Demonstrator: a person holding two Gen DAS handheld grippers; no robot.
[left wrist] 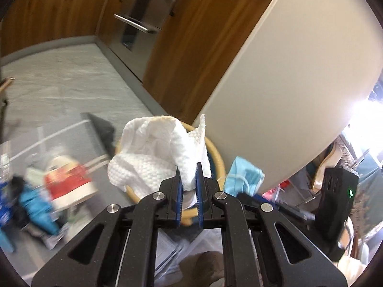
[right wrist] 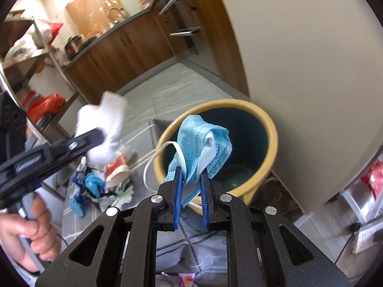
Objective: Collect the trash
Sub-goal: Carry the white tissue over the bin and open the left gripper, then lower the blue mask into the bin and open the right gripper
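My left gripper point(left wrist: 189, 169) is shut on a crumpled white paper towel point(left wrist: 155, 153) and holds it above the near rim of a round bin point(left wrist: 219, 157) with a tan rim. My right gripper point(right wrist: 191, 174) is shut on a blue face mask point(right wrist: 203, 141) with a white ear loop, held over the near rim of the same bin point(right wrist: 265, 124), whose inside is dark teal. The mask point(left wrist: 241, 174) and the right gripper point(left wrist: 263, 203) show at right in the left wrist view. The left gripper point(right wrist: 95, 136) with the towel point(right wrist: 103, 129) shows at left in the right wrist view.
A pile of trash lies on the grey floor left of the bin: a red and white paper cup point(left wrist: 69, 184) point(right wrist: 117, 169), blue wrappers point(right wrist: 93, 184), crumpled paper. A white wall panel point(right wrist: 299, 59) stands behind the bin. Wooden cabinets point(left wrist: 191, 47) line the far side. A power strip point(right wrist: 366, 236) lies at right.
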